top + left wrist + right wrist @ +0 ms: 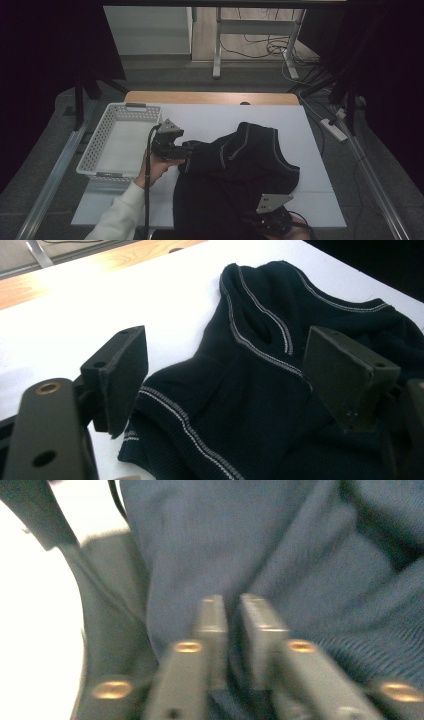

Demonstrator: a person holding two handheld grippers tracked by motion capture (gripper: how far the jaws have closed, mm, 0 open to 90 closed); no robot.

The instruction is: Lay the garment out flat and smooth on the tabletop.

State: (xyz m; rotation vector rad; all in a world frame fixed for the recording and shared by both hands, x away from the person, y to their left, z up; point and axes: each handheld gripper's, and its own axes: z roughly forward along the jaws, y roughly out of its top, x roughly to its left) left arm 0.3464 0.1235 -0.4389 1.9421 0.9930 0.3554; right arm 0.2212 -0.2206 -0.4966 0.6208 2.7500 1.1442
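The left gripper (225,375) is standing with jaws spread wide around the sweater (235,170), whose ribbed hem is lying between them; the right gripper (232,615), clamping cloth at the near edge, is anchoring it on the white table (210,120) beside the basket (117,145)

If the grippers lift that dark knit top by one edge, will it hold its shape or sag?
It will probably sag: the top already lies rumpled in soft folds on the table. The ribbed knit looks grippy rather than slippery. Its near part hangs off the table edge by the right gripper, so pushing may bunch it, not slide it.
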